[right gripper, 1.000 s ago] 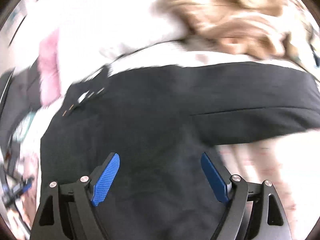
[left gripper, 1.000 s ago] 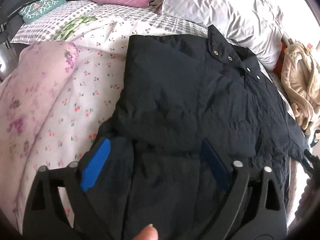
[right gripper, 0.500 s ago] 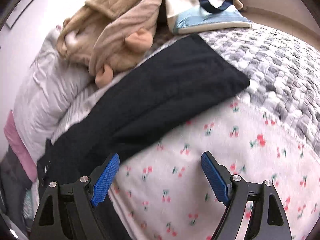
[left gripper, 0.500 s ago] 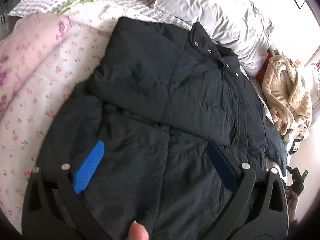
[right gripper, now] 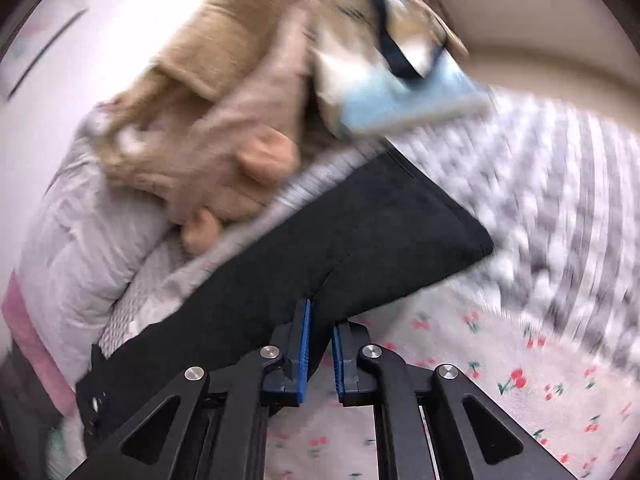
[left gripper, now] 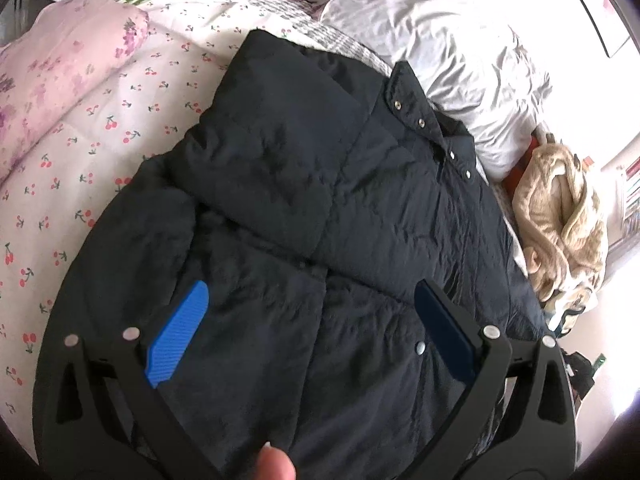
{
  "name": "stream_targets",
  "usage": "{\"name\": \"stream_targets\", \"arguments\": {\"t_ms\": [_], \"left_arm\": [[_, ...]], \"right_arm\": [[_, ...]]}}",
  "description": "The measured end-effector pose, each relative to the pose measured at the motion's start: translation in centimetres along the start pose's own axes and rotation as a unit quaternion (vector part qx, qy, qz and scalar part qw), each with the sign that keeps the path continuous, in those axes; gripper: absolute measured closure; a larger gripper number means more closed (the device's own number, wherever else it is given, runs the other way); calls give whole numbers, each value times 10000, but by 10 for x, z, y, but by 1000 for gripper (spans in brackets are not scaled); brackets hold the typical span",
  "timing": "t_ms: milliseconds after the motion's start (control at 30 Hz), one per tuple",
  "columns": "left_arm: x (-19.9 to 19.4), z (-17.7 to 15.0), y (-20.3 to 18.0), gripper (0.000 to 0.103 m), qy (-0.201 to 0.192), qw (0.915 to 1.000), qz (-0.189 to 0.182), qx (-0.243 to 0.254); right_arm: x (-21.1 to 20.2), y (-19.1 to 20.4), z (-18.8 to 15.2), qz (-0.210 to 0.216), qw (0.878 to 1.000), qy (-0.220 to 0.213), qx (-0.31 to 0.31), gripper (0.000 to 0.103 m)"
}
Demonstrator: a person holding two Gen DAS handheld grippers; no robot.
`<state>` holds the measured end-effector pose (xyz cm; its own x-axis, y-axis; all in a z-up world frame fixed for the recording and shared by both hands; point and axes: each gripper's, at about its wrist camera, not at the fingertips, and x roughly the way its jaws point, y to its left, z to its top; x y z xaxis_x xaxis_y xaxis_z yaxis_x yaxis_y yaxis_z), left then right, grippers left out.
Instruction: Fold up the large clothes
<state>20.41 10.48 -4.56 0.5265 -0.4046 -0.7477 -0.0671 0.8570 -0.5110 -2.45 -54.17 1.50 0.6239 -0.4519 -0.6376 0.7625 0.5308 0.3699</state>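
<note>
A large black puffer jacket (left gripper: 340, 184) lies front up on the cherry-print bedspread (left gripper: 100, 120), collar with snaps toward the pillows. One sleeve is folded across its chest. My left gripper (left gripper: 312, 292) hovers open over the jacket's lower half, with nothing between its blue pads. In the right wrist view the jacket's other sleeve (right gripper: 360, 240) stretches out toward the bed's edge. My right gripper (right gripper: 320, 312) has its jaws closing on that sleeve's lower edge, and a fold of black fabric is pinched between the pads.
A white pillow (left gripper: 452, 52) and a pink one lie at the head of the bed. A beige fleece heap (right gripper: 208, 112) and a tote bag (right gripper: 400, 92) sit beside the sleeve. A grey knit blanket (right gripper: 560, 168) is beyond the cuff. A pink floral quilt (left gripper: 60, 80) lies left.
My right gripper swung from over the jacket body out to the sleeve and closed on its edge. My left gripper sank slightly over the hem and stayed open.
</note>
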Motion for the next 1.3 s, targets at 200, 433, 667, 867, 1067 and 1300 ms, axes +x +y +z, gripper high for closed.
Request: {"name": "stream_targets", "arguments": {"t_ms": [200, 433, 667, 867, 1067, 1300], "left_arm": [[-4, 3, -1, 1, 15, 9998, -136, -151], [-13, 4, -8, 1, -75, 9999, -75, 58], [-15, 7, -8, 1, -59, 9996, 70, 257], [-11, 9, -6, 1, 82, 9992, 150, 360], [-1, 5, -13, 1, 257, 9966, 370, 692], [15, 0, -36, 1, 416, 9939, -5, 1024]], "right_arm": [[-63, 107, -4, 517, 9860, -702, -1425, 96], [-104, 239, -70, 1383, 9430, -698, -2947, 96], [-84, 336, -198, 1939, 8690, 224, -4547, 94], [-9, 368, -329, 1487, 8068, 1355, -5555, 91], [44, 351, -358, 1309, 8173, 2184, -5169, 85], [8, 323, -302, 2343, 8358, 2485, -4299, 29]]}}
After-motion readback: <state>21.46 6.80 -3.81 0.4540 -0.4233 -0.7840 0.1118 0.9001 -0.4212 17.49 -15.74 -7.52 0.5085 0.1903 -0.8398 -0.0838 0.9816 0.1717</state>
